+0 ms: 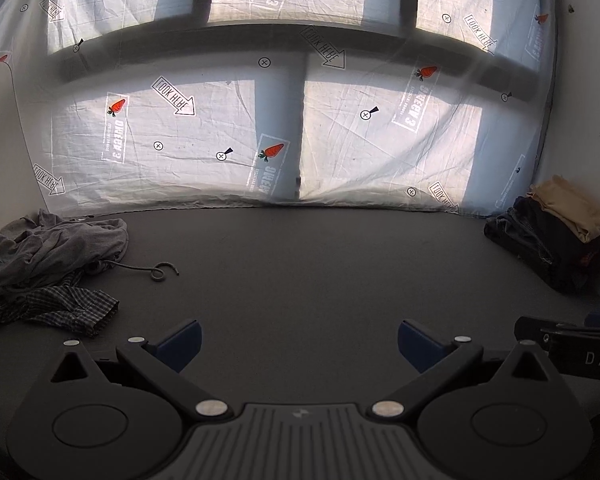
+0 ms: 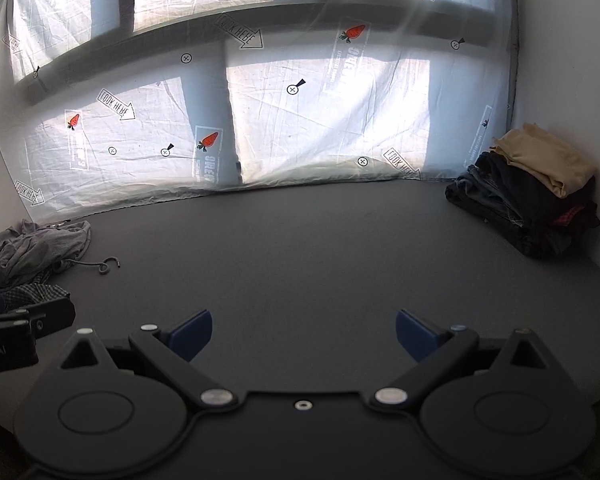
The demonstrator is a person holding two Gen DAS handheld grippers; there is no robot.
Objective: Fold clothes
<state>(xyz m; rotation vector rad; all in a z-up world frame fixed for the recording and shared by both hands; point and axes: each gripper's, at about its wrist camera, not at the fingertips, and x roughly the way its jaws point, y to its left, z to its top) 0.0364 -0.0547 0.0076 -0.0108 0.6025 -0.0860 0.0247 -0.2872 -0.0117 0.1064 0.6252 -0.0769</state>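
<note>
Grey tabletop (image 1: 300, 264) bare mid-span; crumpled clothes (image 1: 52, 248) left edge, folded stack (image 2: 532, 192) right corner; both tongs (image 1: 299, 340) (image 2: 303, 334) wide open, empty.

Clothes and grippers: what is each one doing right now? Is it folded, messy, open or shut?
grey garment: crumpled, unfolded.
checked garment: crumpled, partly under the grey one.
drawstring: trailing loose across the table.
stack of clothes: folded and piled, tan piece on top.
left gripper: open, empty.
right gripper: open, empty.
</note>
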